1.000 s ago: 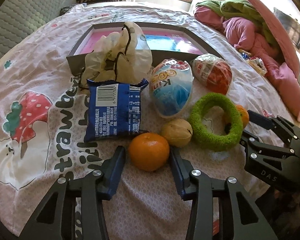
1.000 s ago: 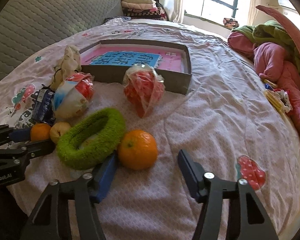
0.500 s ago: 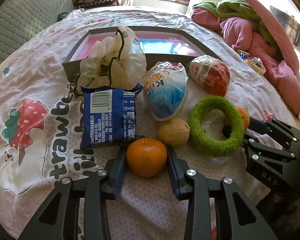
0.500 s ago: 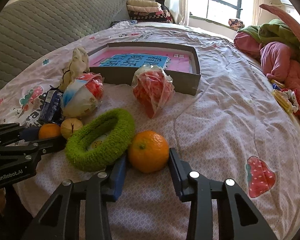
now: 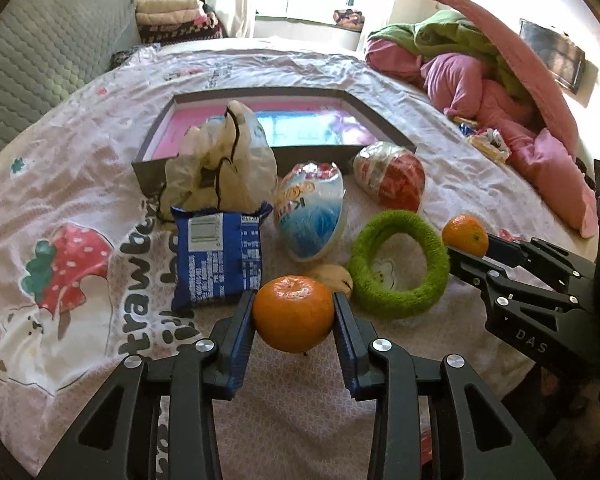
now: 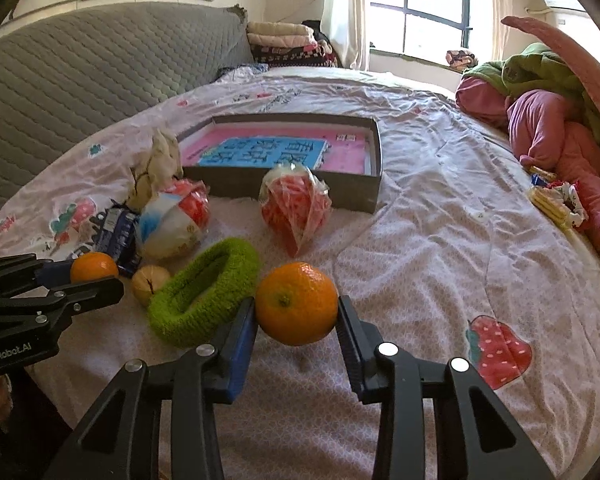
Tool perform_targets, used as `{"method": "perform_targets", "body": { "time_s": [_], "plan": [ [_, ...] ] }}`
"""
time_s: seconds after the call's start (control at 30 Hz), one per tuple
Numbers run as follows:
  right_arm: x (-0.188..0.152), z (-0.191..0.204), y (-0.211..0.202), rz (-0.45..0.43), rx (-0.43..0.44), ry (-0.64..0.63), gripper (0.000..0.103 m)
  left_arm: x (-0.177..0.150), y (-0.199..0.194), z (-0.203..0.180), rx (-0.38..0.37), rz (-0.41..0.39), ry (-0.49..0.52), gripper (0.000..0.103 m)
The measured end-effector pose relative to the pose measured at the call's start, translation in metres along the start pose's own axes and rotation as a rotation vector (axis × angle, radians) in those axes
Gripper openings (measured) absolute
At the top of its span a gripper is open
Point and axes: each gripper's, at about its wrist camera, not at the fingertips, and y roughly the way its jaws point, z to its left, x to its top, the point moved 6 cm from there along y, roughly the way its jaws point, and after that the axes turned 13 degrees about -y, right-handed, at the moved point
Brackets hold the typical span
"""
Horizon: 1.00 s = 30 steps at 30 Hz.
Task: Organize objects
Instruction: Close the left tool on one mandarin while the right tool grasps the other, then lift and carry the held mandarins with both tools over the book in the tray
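My left gripper is shut on an orange and holds it just above the bedsheet. My right gripper is shut on a second orange, also lifted a little. Each gripper and its orange shows in the other view, the right one in the left wrist view and the left one in the right wrist view. A green fuzzy ring lies between them. A shallow grey box with a pink and blue inside stands farther back.
On the sheet lie a blue snack packet, a blue-white wrapped egg, a red wrapped egg, a crumpled plastic bag and a small yellowish fruit. Pink and green bedding is heaped at the right. A grey quilted headboard is at the left.
Both grippers closed on their oranges and lifted them slightly off the sheet. Both cameras tilted up, so more of the room shows.
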Motion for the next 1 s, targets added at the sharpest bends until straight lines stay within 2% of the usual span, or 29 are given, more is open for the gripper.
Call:
{"method": "perform_targets", "body": {
  "time_s": [0.4,1.0],
  "plan": [
    [0.014,0.004,-0.013,-0.059,0.025,0.011,0.04,0.02,-0.02,0.002,-0.006,-0.075,0.002,0.038],
    [0.047,0.026,-0.011,-0.096,0.036,-0.056,0.04,0.041,-0.011,0.011,0.059,-0.101,-0.012,0.038]
  ]
}}
